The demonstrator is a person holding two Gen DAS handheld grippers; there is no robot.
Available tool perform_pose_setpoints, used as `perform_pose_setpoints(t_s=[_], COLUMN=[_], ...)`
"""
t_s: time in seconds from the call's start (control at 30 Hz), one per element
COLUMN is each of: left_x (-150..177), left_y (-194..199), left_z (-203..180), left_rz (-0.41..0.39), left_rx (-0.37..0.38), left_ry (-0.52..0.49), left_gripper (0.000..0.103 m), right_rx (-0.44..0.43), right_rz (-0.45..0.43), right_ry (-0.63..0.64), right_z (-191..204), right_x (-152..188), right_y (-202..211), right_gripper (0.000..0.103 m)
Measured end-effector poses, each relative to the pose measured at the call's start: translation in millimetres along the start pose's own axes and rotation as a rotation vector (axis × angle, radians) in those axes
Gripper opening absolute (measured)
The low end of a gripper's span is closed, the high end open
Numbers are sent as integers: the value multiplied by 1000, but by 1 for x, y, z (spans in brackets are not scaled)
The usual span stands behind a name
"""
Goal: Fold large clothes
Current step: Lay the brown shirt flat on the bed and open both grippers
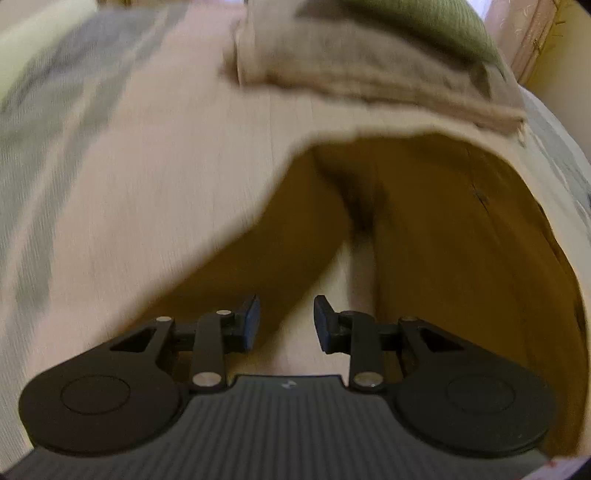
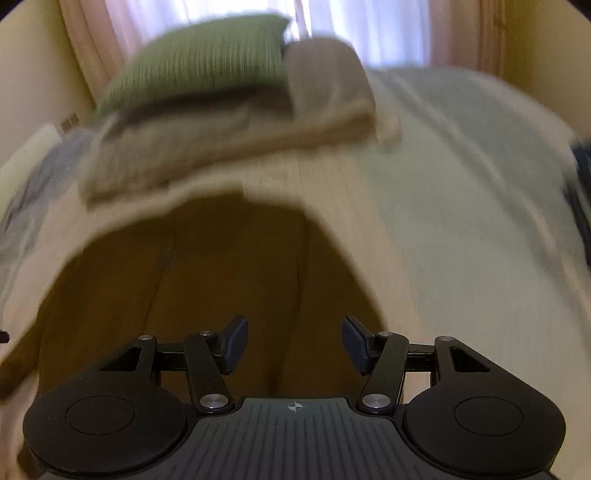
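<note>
Both views are smeared by motion blur. A mustard-brown garment (image 1: 443, 240) lies spread on a bed (image 1: 129, 203) covered in pale cream bedding, and it fills the ground directly ahead of and beneath each hand-held gripper. The left hand-held gripper (image 1: 286, 321) has its jaws a modest way apart with nothing between them; below the gap shows a pale strip of bedding flanked by brown cloth on either side. The right hand-held gripper (image 2: 294, 345) stands wider open, also empty, with the same brown garment (image 2: 221, 280) under and beyond its fingertips. Whether either gripper touches the fabric I cannot tell. Past the garment's far edge sits a folded beige blanket (image 2: 229, 144) with a green striped pillow (image 2: 207, 62) on top, and pinkish curtains (image 2: 369, 29) hang behind
</note>
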State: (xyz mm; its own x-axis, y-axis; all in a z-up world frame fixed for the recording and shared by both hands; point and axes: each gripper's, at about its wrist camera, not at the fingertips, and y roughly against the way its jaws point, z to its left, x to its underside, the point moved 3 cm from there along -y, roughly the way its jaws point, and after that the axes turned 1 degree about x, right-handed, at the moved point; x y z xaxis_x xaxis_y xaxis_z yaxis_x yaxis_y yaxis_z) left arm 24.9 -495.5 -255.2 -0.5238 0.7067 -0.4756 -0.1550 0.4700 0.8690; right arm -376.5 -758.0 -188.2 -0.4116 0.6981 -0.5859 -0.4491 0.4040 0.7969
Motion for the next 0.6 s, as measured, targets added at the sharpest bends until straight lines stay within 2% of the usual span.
perform_pose_setpoints(t_s=[0.07,0.13,0.2,0.33,0.4,0.47,0.5,0.6], left_x=[36,66,93,130,147,156,157,161], left_y=[15,29,39,40,40,39,39,50], left_z=[-6,-11,-21,-28,-32,-39,-40,-40], left_rz=[31,65,86,130,141,140,140,133], left_rx=[44,95,129,166,186,188,191,202], left_ry=[8,19,-9,-68,-89,-135,-146,-150], left_gripper=[26,27,27,27,27,27,27,27], right_rx=[23,29,46,81,53,63,84,128], right_rz=[50,102,143,215,221,216,211,160], right_ry=[-32,-74,-122,-145,-221,-281,-283,-258], right_z=[4,5,6,11,7,0,-4,-18], right_x=[36,71,100,140,152,160,163,157], right_y=[28,47,62,63,61,66,72,101], right_gripper=[56,63,64,64,61,23,0,0])
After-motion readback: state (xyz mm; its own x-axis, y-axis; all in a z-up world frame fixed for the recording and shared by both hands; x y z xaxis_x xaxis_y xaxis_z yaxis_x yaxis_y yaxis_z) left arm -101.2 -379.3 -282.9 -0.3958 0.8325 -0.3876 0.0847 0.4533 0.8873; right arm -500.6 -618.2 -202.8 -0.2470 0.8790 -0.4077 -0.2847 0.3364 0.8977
